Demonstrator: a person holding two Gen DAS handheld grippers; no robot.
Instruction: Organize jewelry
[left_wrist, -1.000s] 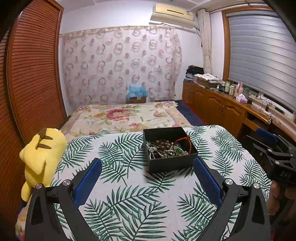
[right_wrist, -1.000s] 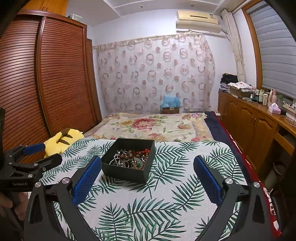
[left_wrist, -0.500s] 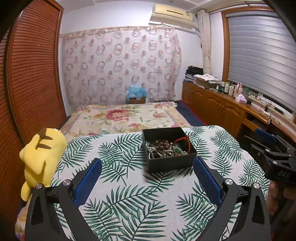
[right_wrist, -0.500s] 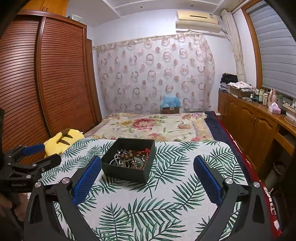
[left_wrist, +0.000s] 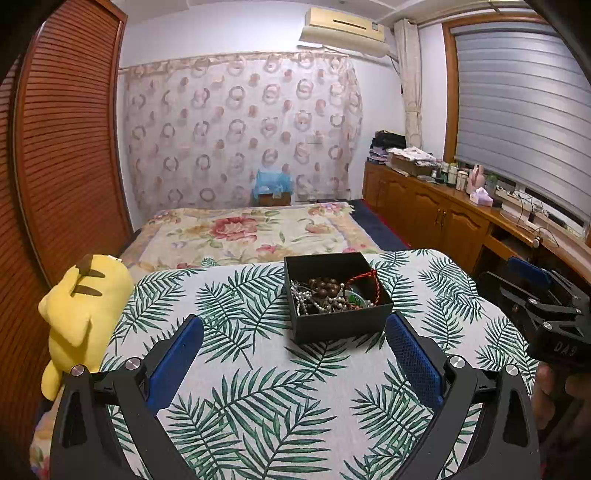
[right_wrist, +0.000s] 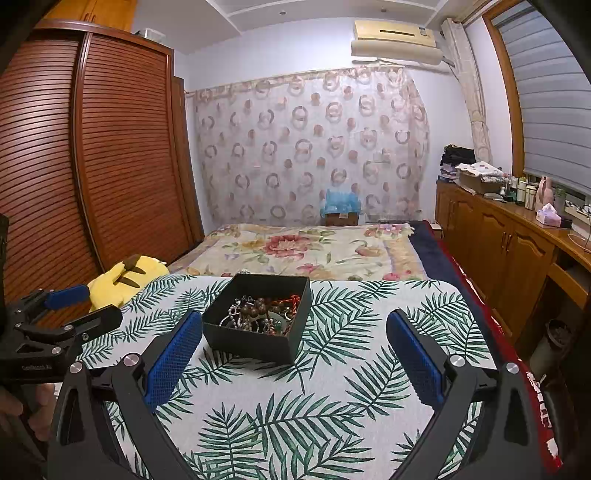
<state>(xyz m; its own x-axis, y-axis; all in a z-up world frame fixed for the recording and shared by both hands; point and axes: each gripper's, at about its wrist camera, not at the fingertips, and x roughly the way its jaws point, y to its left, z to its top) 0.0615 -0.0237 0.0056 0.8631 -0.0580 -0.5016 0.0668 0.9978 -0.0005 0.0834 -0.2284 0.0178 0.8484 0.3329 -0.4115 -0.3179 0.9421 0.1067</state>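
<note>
Black box (left_wrist: 338, 325) on leaf-print cloth (left_wrist: 236, 376), tangled beads and chains (left_wrist: 325, 295) inside

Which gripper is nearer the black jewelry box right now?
Roughly equal, perhaps left. The left gripper sits just short of the black jewelry box, box toward its right finger; the right gripper has it by its left finger.

My left gripper (left_wrist: 294, 345) is matte black plastic, two angular arms with triangular cut-outs, silver screw heads at the joints, and blue cross-hatched pads (left_wrist: 413, 356) on the fingers. My right gripper (right_wrist: 294, 345) is built the same, with the same blue pads (right_wrist: 173, 360). Its body carries faint white lettering; I can read only "DAS".
</note>
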